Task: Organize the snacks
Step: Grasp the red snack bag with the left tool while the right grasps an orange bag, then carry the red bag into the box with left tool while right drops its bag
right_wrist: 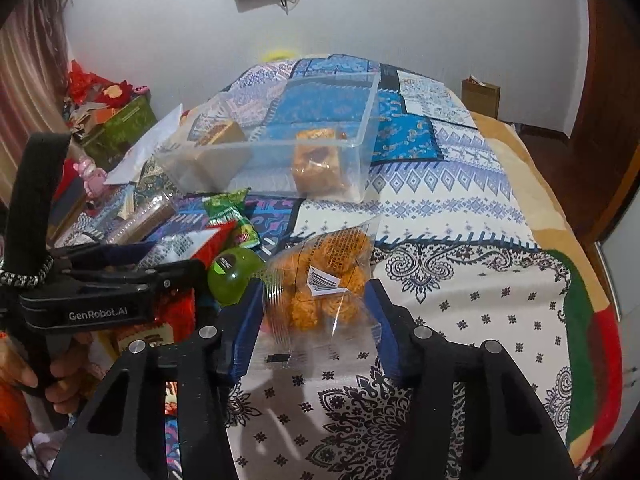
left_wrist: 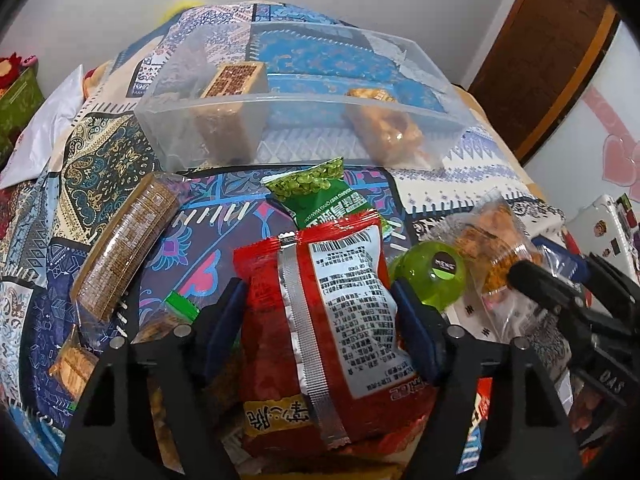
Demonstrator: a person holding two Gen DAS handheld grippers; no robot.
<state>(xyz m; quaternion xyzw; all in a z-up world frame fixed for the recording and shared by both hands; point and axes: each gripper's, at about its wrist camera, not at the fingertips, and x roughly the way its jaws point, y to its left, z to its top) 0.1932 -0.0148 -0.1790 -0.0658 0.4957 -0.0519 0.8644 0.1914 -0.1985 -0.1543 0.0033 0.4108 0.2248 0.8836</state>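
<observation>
In the left wrist view a red snack packet (left_wrist: 320, 304) with a silver seam stands between the blue pads of my left gripper (left_wrist: 318, 300), which is shut on it. My right gripper (right_wrist: 314, 312) is shut on a clear packet of orange snacks (right_wrist: 320, 276), held just over the patterned cloth. That packet (left_wrist: 492, 248) and the right gripper (left_wrist: 556, 272) also show at the right of the left wrist view. Behind them a clear plastic bin (left_wrist: 304, 108) holds a brown cake packet (left_wrist: 236, 80) and a golden pastry (left_wrist: 384, 120).
A green pea packet (left_wrist: 316, 188), a green round capsule (left_wrist: 436, 276) and a sleeve of biscuits (left_wrist: 124, 244) lie in front of the bin. More packets are piled under the left gripper. A green box (right_wrist: 124, 120) and a pink figure (right_wrist: 90, 176) stand at the left.
</observation>
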